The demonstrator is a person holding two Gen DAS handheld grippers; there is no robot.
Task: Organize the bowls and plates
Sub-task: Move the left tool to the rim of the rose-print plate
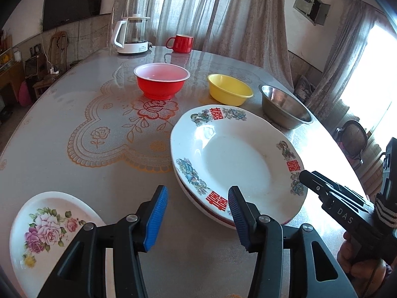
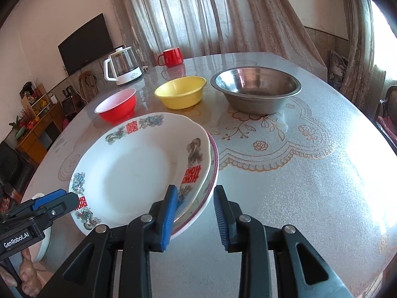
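Left wrist view shows two big plates (image 1: pixel 238 159) stacked near the table's (image 1: pixel 62 129) edge, one flower plate (image 1: pixel 49 226) left of them, and three bowls behind: red (image 1: pixel 161 80), yellow (image 1: pixel 229 89), metal (image 1: pixel 285 106). Left gripper (image 1: pixel 197 216) and right gripper (image 2: pixel 196 217) both gape loose at the stack's rim, gripping nothing.

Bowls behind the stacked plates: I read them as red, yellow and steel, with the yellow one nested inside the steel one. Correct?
Not quite. The yellow bowl stands on the table by itself, beside the steel bowl and apart from it, as the right wrist view shows. The red bowl and the stacked plates are as you say.
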